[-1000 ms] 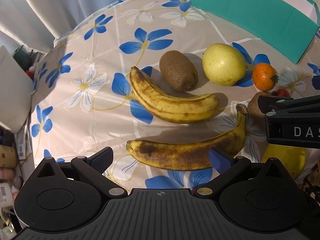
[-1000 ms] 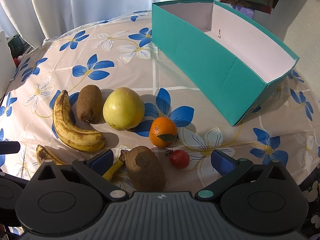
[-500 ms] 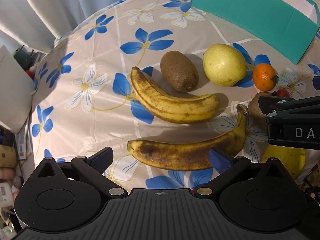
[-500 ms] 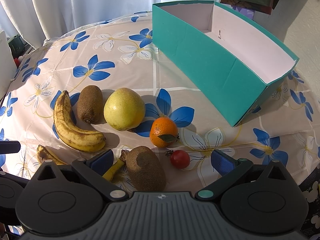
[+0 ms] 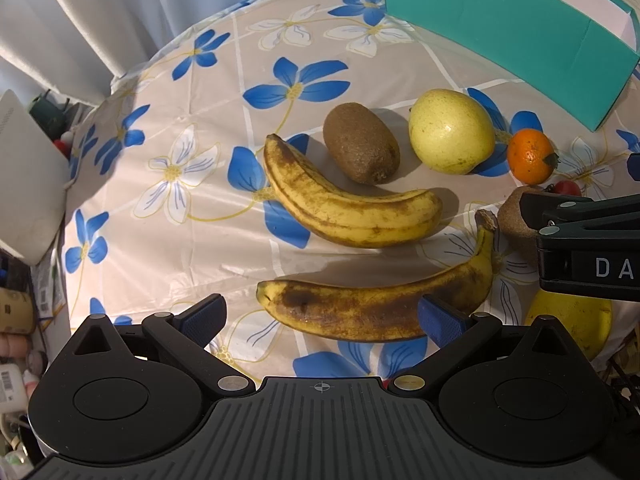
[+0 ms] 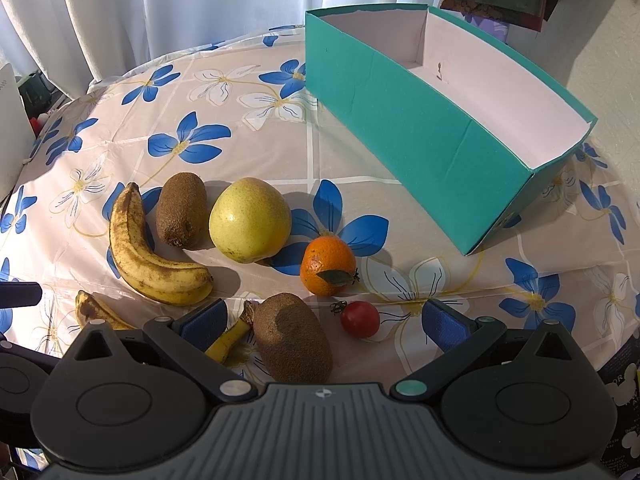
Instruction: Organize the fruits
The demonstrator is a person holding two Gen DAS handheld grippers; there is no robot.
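Note:
Fruit lies on the flowered tablecloth (image 6: 120,128). My left gripper (image 5: 322,314) is open above the near spotted banana (image 5: 372,304). Behind it lie a second banana (image 5: 344,208), a kiwi (image 5: 360,148), a yellow pear (image 5: 450,130) and a mandarin (image 5: 528,156). My right gripper (image 6: 324,318) is open over a second kiwi (image 6: 292,336), with a cherry tomato (image 6: 360,319) between its fingers. The mandarin (image 6: 328,266), pear (image 6: 250,220), kiwi (image 6: 180,210) and banana (image 6: 148,256) lie beyond. An empty teal box (image 6: 408,128) stands at the right.
White curtains (image 6: 160,8) hang behind the round table. A white panel (image 5: 24,176) and clutter sit off the left edge. Another yellow fruit (image 5: 568,328) lies under the right gripper body (image 5: 588,248) near the table's front edge.
Both grippers have barely shifted; the fruit has not moved.

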